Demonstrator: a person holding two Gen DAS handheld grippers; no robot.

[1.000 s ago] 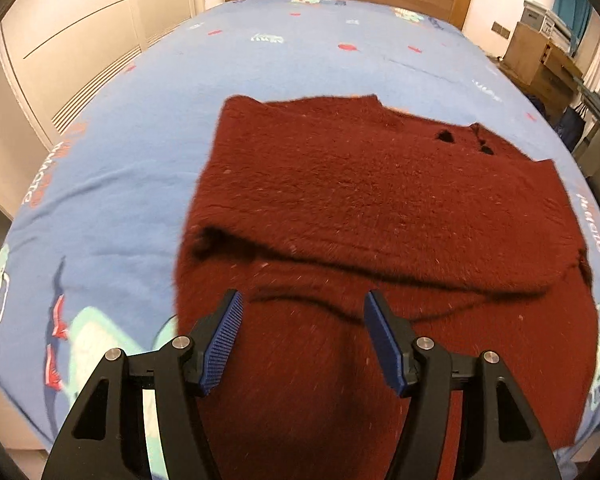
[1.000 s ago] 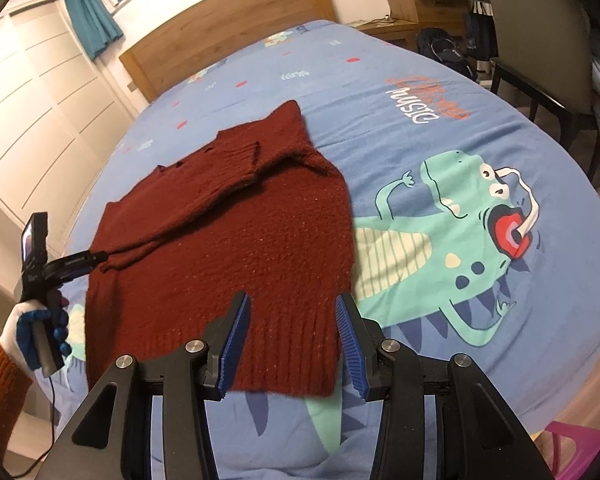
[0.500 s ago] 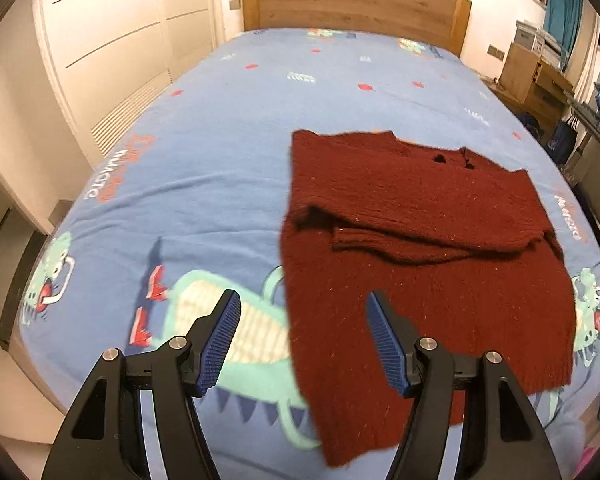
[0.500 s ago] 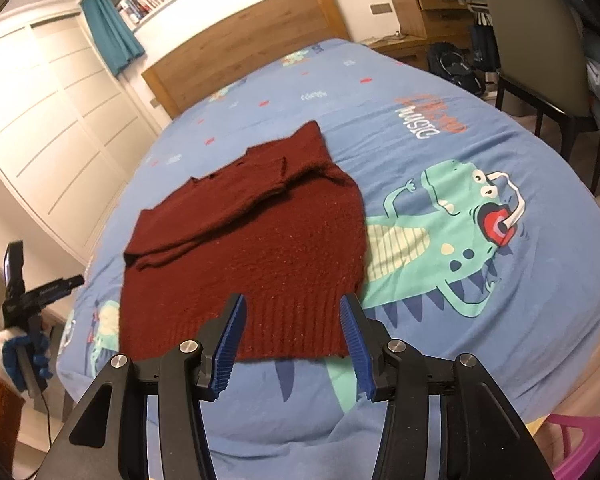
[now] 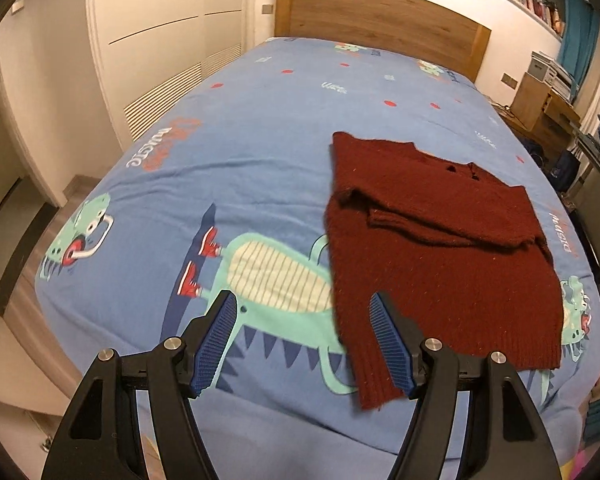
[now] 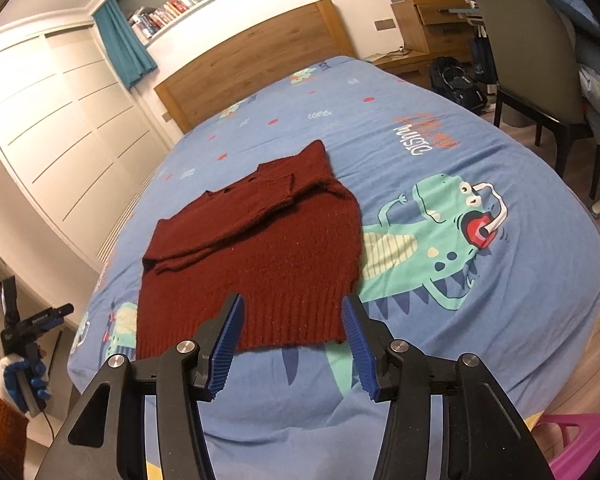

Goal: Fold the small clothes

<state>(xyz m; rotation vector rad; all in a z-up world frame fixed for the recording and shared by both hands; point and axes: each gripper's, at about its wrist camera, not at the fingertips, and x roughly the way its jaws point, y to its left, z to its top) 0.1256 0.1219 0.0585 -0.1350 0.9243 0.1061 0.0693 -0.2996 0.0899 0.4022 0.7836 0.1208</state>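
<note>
Both of my grippers hang clear of the bed with nothing in them. My left gripper [image 5: 302, 344] has its blue ribbed pads spread apart; the jaws have just been opening, and only air lies between them, with the dinosaur print of the blue bedspread [image 5: 260, 128] behind the gap. From that view the dark red sweater [image 5: 440, 248] lies ahead and to the right of the jaws, its lower left corner running behind the right-hand pad without touching it as far as I can tell. My right gripper [image 6: 292, 346] is likewise spread, its jaws having just been opening too, nothing pinched — the ribbed hem of the sweater [image 6: 256, 256] shows directly beyond the gap between the pads, flat on the bedspread [image 6: 440, 168]. The sweater is laid out with both sleeves folded in across the chest, neckline toward the wooden headboard [image 6: 256, 64], hem toward me. To the right of the right jaws sprawls a green dinosaur print [image 6: 432, 256]; far left of them I see the gloved left hand [image 6: 22, 380] holding its gripper's handle, away from the bed. Of containers I can only make out a pink one [image 6: 580, 444] at the lower right edge beyond the right finger — whether anything is in it I cannot tell.
</note>
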